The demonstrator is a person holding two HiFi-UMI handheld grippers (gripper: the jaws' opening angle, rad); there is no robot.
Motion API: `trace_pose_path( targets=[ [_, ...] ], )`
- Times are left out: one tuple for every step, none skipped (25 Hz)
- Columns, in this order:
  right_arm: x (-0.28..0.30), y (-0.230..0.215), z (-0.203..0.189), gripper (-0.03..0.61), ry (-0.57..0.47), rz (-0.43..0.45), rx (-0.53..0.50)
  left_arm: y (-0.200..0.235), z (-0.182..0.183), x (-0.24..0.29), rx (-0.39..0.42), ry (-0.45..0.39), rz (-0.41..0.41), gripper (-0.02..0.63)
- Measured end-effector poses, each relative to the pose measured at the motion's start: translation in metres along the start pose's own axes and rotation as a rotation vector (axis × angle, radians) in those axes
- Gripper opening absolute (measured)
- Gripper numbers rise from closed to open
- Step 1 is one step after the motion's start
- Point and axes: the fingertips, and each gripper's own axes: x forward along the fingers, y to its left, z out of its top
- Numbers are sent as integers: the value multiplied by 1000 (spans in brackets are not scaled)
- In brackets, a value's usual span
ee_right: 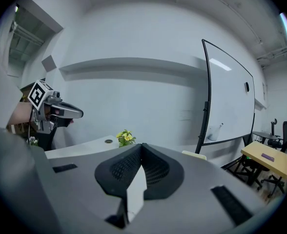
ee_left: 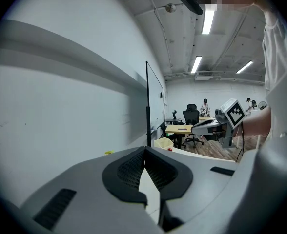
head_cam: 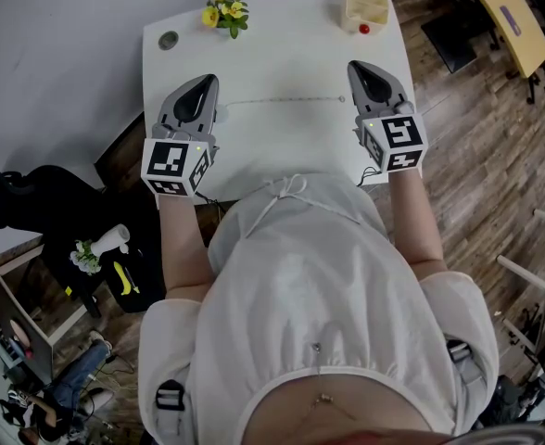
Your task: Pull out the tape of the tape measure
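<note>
both tongs shut, held over the near part of the table, thin strip between them

left tongs (head_cam: 209, 80) and right tongs (head_cam: 356, 65) hover well apart over the rectangular white table (head_cam: 282, 54), one near each side edge, both pointing toward its far end; in each gripper view the ribbed black pads meet at the tip with nothing seen between them. a thin pale strip (head_cam: 282, 100) runs straight across the table from just beside the left tongs to just beside the right tongs; too fine to tell whether it is the tape, whether either end is pinched, or where the tape measure's case is. far edge: small bunch of yellow flowers with green leaves (head_cam: 226, 12), round grey disc (head_cam: 168, 40), pale yellow plastic container (head_cam: 366, 6) with a small red ball (head_cam: 364, 29) just beside it.
</note>
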Motion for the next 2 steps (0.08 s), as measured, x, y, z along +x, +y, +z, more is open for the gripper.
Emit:
trace_pose_path(
  targets=[
    [0,0,0,2,1,0,1,1,-1,0,-4,2,-1,21],
    [1,1,-1,2,1,0,2,2,-2,0,-9,3,-2,21]
  ],
)
